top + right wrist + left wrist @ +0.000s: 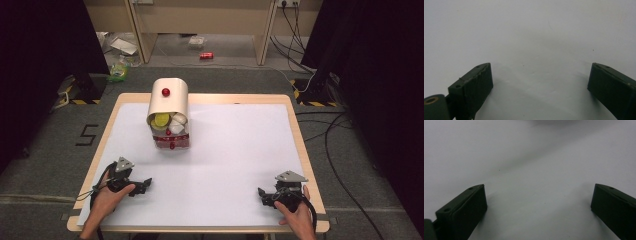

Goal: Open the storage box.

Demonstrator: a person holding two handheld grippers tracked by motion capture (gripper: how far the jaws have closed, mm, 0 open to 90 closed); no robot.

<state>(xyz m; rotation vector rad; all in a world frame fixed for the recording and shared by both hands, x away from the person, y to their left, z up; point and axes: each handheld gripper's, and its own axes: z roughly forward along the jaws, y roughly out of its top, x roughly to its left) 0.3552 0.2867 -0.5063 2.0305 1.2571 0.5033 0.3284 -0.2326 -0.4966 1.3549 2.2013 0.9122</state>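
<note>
The left gripper (142,184) is resting at the table's (240,150) seven o'clock, jaws spread and empty. The lidded container (169,116), long axis running toward twelve, is lying at its one o'clock, nearer this hand. The right gripper (262,194) is resting at five o'clock, jaws spread and empty.

The counter (295,130) has a pale wood rim under a matt white sheet (235,150). On it, a smooth cream container (168,100) bears a glossy red knob (165,92).
</note>
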